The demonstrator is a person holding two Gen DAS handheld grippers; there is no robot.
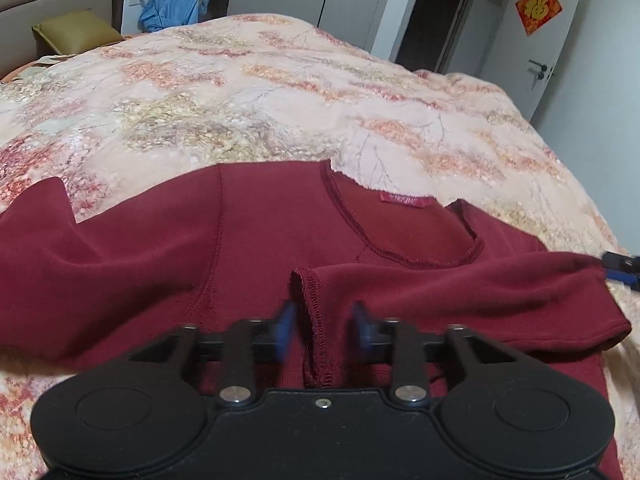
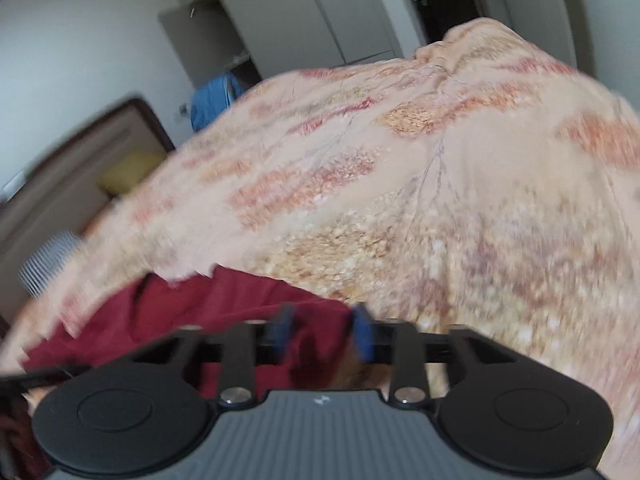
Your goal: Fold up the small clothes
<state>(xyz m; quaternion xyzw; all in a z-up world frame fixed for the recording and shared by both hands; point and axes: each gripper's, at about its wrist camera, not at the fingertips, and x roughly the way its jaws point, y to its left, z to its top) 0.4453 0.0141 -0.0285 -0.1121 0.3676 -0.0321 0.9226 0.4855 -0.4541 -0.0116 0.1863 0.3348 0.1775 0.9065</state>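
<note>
So the dark red top (image 1: 248,240) is lying spread out on the bed's floral blanket (image 1: 248,92), neckline and label facing up, with one sleeve folded across the chest so its stitched cuff (image 1: 310,300) is sitting right in the middle. The left hand-held gripper (image 1: 325,322) is hovering over that cuff with its blue pads spread, the cuff edge between them but neither pad pressing on it. The left view is also catching a blue fingertip (image 1: 620,266) at the far right, by the sleeve's fold.

The right wrist view is way blurrier and is only showing a corner of the top (image 2: 180,320) at the lower left, the rest being blanket. The right hand-held gripper (image 2: 323,330) is spread too, over the red fabric's edge, nothing pinched. Only this view is showing something striped (image 2: 48,264) beside the bed.
</note>
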